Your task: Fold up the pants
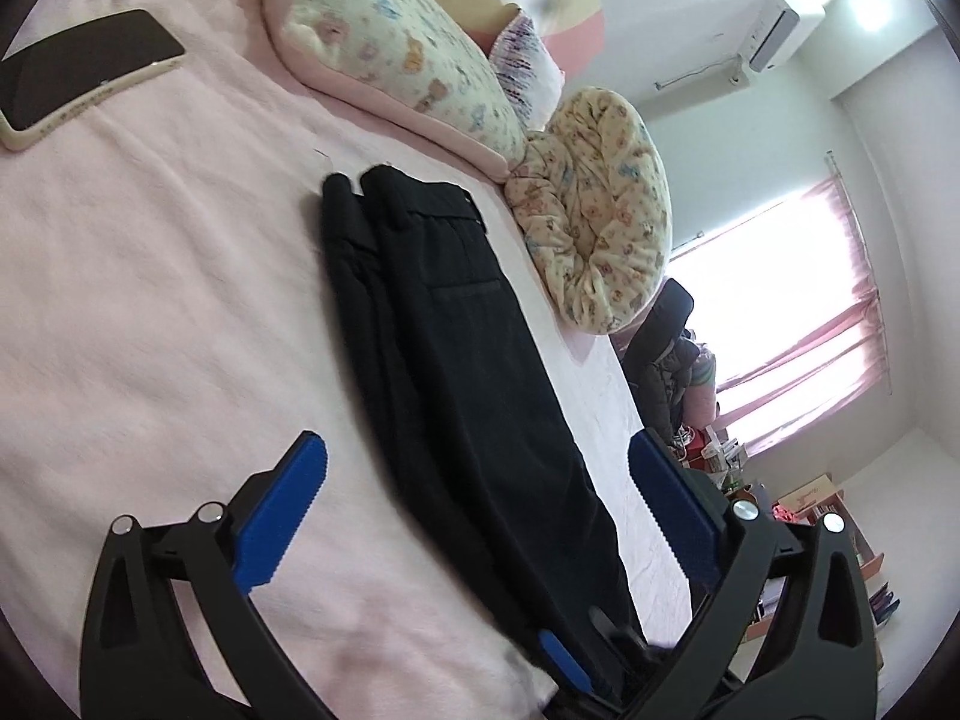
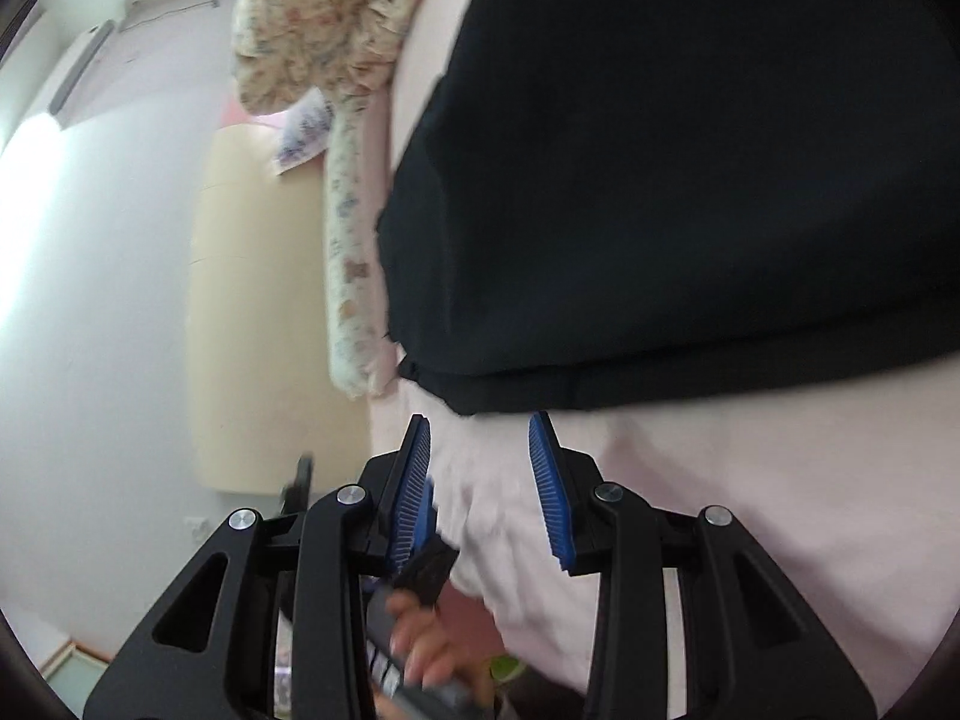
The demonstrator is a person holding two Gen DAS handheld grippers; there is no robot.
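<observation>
Left gripper gapes wide over the pants, nothing pinched; right gripper sits half open, empty, just short of the hem. Pants lie folded lengthwise on the bed. Looks soft and floppy, so grab both hem corners. Lower legs are cut off.

Home bedroom: pink bed, pillows

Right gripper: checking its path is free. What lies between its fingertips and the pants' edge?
Only bare pink sheet separates the right gripper from the black pants, seen in the right wrist view.
</observation>
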